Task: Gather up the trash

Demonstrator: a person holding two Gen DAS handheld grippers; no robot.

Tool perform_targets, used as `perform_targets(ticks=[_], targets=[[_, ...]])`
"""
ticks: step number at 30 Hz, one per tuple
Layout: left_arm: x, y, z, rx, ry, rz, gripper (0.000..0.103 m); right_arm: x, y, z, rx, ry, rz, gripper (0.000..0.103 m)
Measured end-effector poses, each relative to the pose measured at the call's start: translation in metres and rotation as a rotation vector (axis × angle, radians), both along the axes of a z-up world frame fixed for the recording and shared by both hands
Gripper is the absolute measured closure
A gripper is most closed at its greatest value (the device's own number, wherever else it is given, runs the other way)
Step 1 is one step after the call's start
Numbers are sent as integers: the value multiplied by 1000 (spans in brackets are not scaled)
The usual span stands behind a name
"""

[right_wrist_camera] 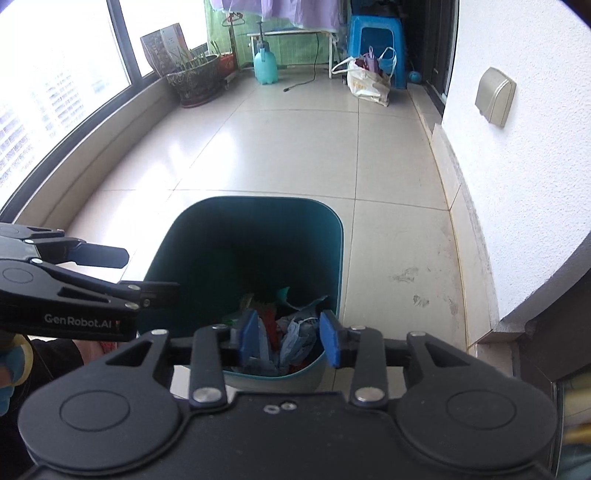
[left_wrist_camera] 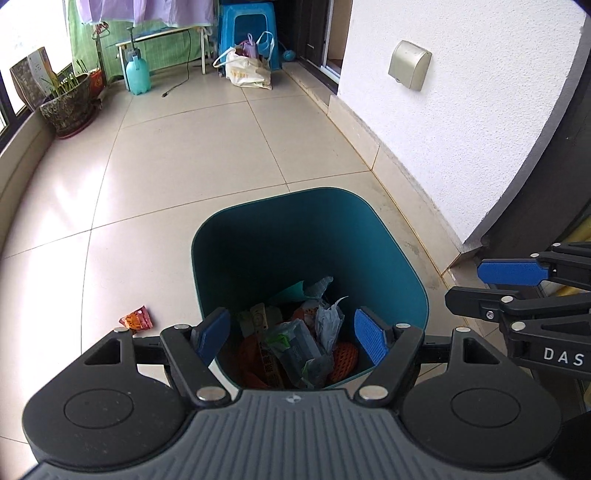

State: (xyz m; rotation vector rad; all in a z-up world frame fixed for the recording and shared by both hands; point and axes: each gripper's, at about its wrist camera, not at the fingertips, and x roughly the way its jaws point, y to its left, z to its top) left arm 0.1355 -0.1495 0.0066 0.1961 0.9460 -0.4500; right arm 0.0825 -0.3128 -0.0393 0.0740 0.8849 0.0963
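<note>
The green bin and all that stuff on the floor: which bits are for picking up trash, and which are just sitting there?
For the job:
- green bin, with wrappers and paper inside
- orange wrapper on the floor beside it
- left tongs and right tongs, both open and empty

Just sitting there:
- plant pot
- spray bottle
- blue stool
- shopping bag

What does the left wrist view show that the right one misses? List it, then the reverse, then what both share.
Left wrist only: an orange wrapper on the floor left of the bin. Right wrist only: the window. Both: the bin full of trash, the sprayer, the plant pot, and both grippers, left and right, open and empty.
</note>
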Motion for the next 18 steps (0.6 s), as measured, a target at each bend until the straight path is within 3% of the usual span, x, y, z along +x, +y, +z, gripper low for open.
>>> perform_targets(ticks=[5, 9, 18], targets=[[-23, 16, 9, -4, -49, -3, 26, -30, 10, 15, 16, -84, -12, 44], [-38, 28, 16, -32, -69, -4, 25, -49, 16, 22, 50, -141, -39, 38], [-69, 51, 24, -63, -153, -5, 25, -76, 26, 26, 85, -287, -82, 11]])
